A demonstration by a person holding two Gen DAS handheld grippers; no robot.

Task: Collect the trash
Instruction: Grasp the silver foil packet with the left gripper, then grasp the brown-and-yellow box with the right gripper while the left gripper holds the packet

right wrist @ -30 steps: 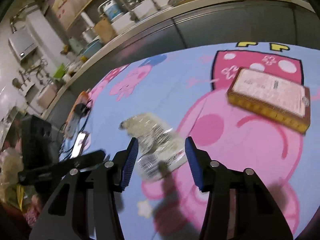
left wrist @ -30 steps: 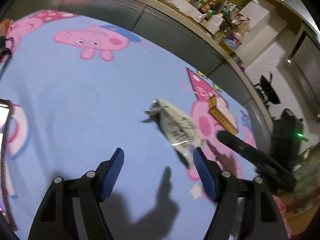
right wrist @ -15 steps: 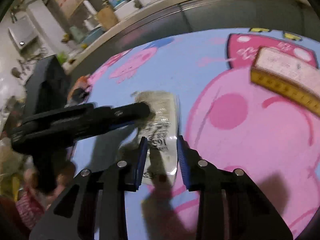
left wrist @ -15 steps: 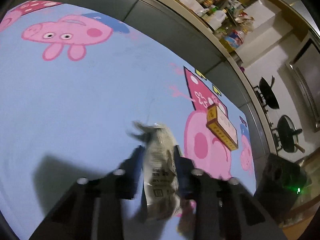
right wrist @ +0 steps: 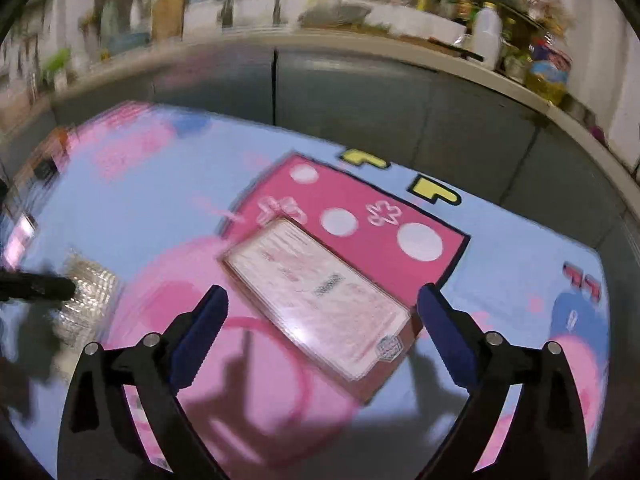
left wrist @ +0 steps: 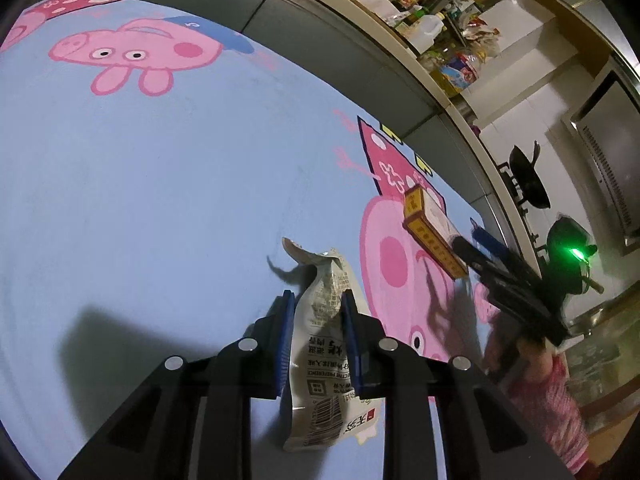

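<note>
Wrapper handed to your left tongs; right tongs now over the box.

Your left tongs (left wrist: 316, 320) now pinch the crumpled white printed plastic wrapper (left wrist: 324, 356), lifted near the tabletop's (left wrist: 160, 184) front edge, where a second ago it lay loose. Your right tongs (right wrist: 322, 312) have let go, are spreading wide and have swung to the flat orange cardboard box (right wrist: 320, 300) towards the right-hand edge, likely your next pickup.

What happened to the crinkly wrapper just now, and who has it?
The left gripper closed on the empty snack wrapper and now pinches it. The right gripper, which had been closed around that wrapper, let go, swung over to the flat yellow box, and its jaws are opening with nothing gripped. The box and the cartoon pig tablecloth stayed put.
</note>
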